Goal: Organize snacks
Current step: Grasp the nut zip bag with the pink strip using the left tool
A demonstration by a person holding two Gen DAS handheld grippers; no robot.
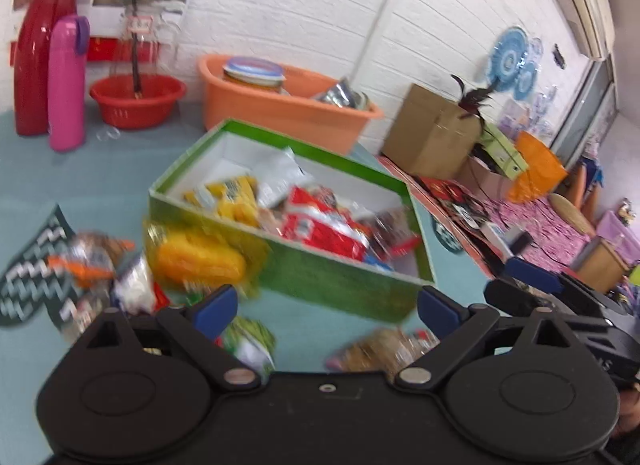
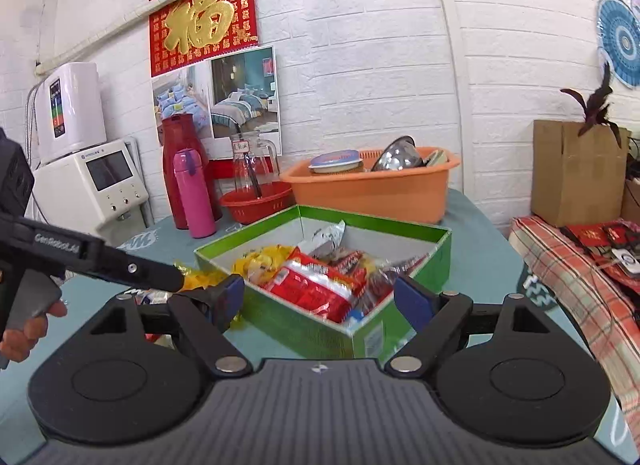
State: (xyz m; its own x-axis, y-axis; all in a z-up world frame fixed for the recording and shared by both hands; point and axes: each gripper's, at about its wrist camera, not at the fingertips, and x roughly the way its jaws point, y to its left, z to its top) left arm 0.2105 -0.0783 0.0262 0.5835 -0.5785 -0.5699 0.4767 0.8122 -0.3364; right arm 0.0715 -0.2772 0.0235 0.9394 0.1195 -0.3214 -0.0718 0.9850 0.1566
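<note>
The green box [image 2: 400, 243] sits open on the teal table [image 1: 80, 169], likely as the collecting bin, already holding red and yellow packets. A yellow snack [image 1: 200, 261] lies blurred just outside its wall. The left gripper [image 1: 326, 307] and the right gripper [image 2: 320, 297] both gape wide, gripping nothing.

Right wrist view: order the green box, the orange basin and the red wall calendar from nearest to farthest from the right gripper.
1. green box, directly ahead of the open right gripper, its near corner between the fingers.
2. orange basin, behind the box, toward the wall.
3. red wall calendar, high on the brick wall, upper left.
</note>
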